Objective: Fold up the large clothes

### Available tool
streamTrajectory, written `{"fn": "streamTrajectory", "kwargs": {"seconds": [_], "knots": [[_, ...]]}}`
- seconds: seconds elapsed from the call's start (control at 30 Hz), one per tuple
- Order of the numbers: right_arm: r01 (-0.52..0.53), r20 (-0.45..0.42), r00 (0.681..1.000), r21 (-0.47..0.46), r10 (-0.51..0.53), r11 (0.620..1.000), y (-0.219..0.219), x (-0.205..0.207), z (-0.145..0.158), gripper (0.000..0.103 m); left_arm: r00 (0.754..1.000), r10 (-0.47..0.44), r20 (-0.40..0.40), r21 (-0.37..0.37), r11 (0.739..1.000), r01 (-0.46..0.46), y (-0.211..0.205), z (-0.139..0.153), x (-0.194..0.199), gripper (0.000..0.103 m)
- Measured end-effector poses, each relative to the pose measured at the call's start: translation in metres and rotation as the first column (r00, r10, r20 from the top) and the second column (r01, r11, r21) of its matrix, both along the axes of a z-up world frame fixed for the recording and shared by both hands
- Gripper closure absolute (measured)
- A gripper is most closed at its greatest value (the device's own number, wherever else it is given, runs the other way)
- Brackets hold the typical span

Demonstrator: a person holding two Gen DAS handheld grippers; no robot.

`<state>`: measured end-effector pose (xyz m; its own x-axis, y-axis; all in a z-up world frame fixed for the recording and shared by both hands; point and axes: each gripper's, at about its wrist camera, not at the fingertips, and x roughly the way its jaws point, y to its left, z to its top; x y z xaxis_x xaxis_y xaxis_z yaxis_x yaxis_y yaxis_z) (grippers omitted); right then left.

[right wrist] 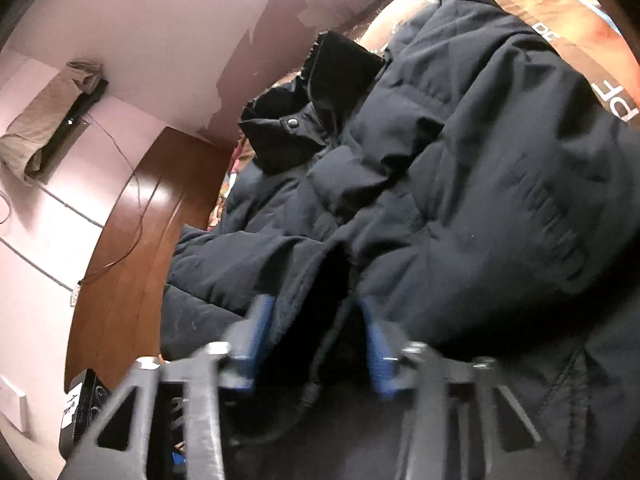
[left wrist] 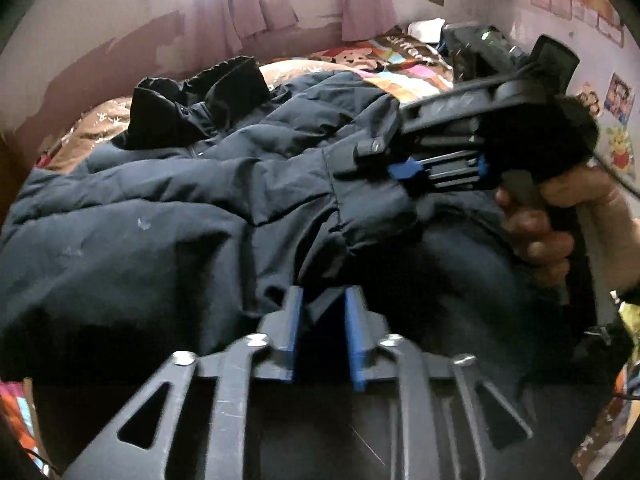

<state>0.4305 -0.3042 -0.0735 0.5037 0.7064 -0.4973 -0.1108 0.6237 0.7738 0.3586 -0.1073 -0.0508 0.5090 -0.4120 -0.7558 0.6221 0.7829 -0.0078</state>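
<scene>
Padded jacket (left wrist: pixel 180 184), probably soft, bulky, slippery: left gripper (left wrist: pixel 322 320) pinches its hem, right gripper (right wrist: pixel 316 328) clamps its cuff; seams seem the best holds.

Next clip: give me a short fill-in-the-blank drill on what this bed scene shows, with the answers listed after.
1. The dark navy puffer jacket lies spread on a ____.
2. The curtains at the window are ____ in colour.
3. The pads on the left tool are ____ in colour.
4. In the left wrist view, the right tool is at the jacket's ____ cuff.

Missing words: bed; pink; blue; sleeve
</scene>
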Motion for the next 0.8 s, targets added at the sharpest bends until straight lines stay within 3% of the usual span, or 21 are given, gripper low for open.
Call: {"fn": "streamTrajectory", "kwargs": {"seconds": [0.07,0.17,0.3,0.43,0.53,0.67,0.8], "knots": [[0.001,-0.01,1.0,-0.021,-0.001,1.0,0.004,0.001,-0.001,0.094,0.999,0.015,0.029,-0.038,0.999,-0.014,0.008,0.009,-0.006,0.054],[0.016,0.001,1.0,-0.038,-0.016,0.999,0.003,-0.002,-0.001,0.097,0.995,0.05,0.084,-0.099,0.994,-0.041,0.023,0.028,-0.015,0.044],[0.075,0.111,0.992,-0.106,-0.063,0.992,-0.006,-0.016,0.022,0.098,0.981,0.149,0.127,-0.19,0.974,-0.123,0.055,0.053,-0.017,0.04],[0.155,0.23,0.967,-0.184,-0.111,0.971,-0.025,-0.032,0.051,0.098,0.945,0.292,0.148,-0.241,0.937,-0.252,0.091,0.069,-0.013,0.04],[0.233,0.287,0.944,-0.24,-0.16,0.942,-0.046,-0.043,0.067,0.098,0.91,0.386,0.154,-0.231,0.909,-0.347,0.113,0.072,-0.005,0.039],[0.296,0.291,0.931,-0.255,-0.218,0.921,-0.063,-0.043,0.069,0.098,0.86,0.488,0.148,-0.174,0.869,-0.463,0.139,0.07,0.015,0.039],[0.328,0.298,0.925,-0.319,-0.234,0.889,-0.059,-0.038,0.063,0.098,0.83,0.548,0.105,-0.143,0.834,-0.533,0.159,0.057,0.035,0.039]]}}
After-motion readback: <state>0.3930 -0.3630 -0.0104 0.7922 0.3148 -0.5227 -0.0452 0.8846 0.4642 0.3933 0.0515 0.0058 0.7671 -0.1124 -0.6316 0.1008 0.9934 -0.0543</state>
